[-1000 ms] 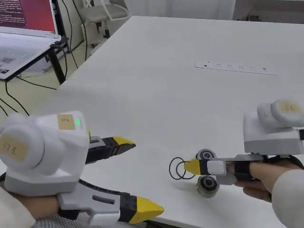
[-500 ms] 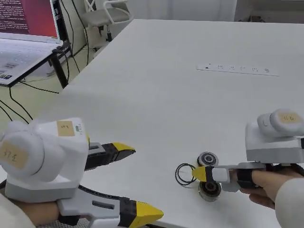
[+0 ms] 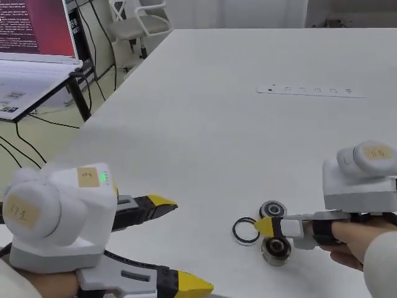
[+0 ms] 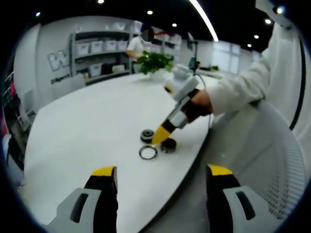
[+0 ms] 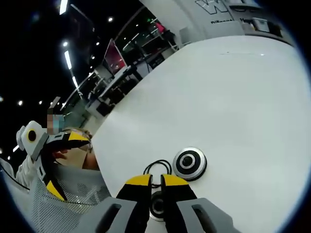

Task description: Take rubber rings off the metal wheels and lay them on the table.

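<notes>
Rings (image 3: 236, 231), thin and black, lie flat beside metal wheels (image 3: 272, 210).

White table (image 3: 248, 143) — laptop (image 3: 31, 37) on side stand (image 3: 77, 87), office chair (image 3: 133, 18) beyond.

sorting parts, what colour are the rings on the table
The rings are black, clearest in the head view.

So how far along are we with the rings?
Done: at least one ring lies on the table beside the two wheels. In hand: the right gripper, jaws closed, has its tip at that ring; the left gripper is open and holds nothing. Left: I can't tell whether either wheel carries another ring.
</notes>
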Demonstrator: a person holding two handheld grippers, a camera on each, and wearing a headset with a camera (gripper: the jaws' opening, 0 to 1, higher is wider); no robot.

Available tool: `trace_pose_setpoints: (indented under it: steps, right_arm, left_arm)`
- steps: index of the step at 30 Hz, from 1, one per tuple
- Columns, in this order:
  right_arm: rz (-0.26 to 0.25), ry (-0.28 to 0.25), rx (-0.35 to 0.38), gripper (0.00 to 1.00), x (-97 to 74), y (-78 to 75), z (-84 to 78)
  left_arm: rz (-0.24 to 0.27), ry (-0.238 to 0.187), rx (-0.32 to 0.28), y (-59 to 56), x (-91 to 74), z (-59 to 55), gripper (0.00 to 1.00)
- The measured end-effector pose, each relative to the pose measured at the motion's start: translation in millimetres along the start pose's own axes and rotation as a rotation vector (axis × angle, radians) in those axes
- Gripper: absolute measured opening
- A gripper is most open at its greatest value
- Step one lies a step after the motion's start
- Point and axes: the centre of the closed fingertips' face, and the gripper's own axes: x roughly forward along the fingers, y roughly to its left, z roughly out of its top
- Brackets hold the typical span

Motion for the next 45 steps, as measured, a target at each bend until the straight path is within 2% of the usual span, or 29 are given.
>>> trace_pose_setpoints:
  steps: [4, 10, 13, 15, 20, 25, 27, 31, 32, 35, 40, 45]
  right_arm:
    - [-0.012, 0.007, -0.003, 0.06, -1.6, -2.7, 0.5]
    - [0.001, -0.042, 0.012, 0.05, -9.4, -2.1, 13.1]
    - [0.050, -0.064, 0.012, 0.06, -14.3, 6.0, 20.7]
    - [0.061, -0.091, -0.004, 0.07, -19.1, 8.0, 27.5]
    - [0.105, -0.139, -0.036, 0.10, -29.7, 12.9, 39.1]
    - [0.120, -0.212, -0.080, 0.15, -42.9, 12.9, 54.5]
    - [0.115, -0.231, -0.098, 0.17, -47.3, 12.0, 58.1]
    - [0.113, -0.249, -0.119, 0.20, -52.7, 11.1, 62.5]
    - [0.115, -0.252, -0.123, 0.22, -53.4, 11.6, 63.2]
    - [0.111, -0.264, -0.152, 0.25, -54.4, 10.5, 66.4]
    - [0.083, -0.241, -0.199, 0.26, -53.9, 6.1, 63.7]
    - [0.067, -0.220, -0.224, 0.25, -53.2, 1.4, 60.7]
  left_arm:
    - [0.000, 0.002, 0.001, 0.1, -0.1, -0.3, 0.75]
    - [0.008, -0.005, 0.002, 1.3, -1.2, 1.4, 0.76]
    - [0.000, -0.013, 0.002, -0.1, -1.3, 3.0, 0.76]
    - [-0.003, -0.017, 0.007, -0.5, -1.5, 4.1, 0.76]
    - [-0.033, -0.045, -0.001, -4.2, -1.8, 9.9, 0.80]
    - [-0.074, -0.028, 0.047, -10.1, -0.4, 11.9, 0.84]
    - [-0.099, -0.017, 0.053, -14.2, 0.4, 11.3, 0.86]
    - [-0.111, -0.012, 0.056, -15.5, -0.7, 11.9, 0.88]
    - [-0.111, -0.017, 0.057, -15.1, -1.5, 13.6, 0.88]
    - [-0.107, -0.042, 0.074, -12.2, -4.1, 28.4, 0.88]
    - [-0.104, -0.065, 0.122, -5.8, -5.8, 49.7, 0.88]
    - [-0.085, -0.093, 0.200, 6.7, -2.0, 74.7, 0.89]
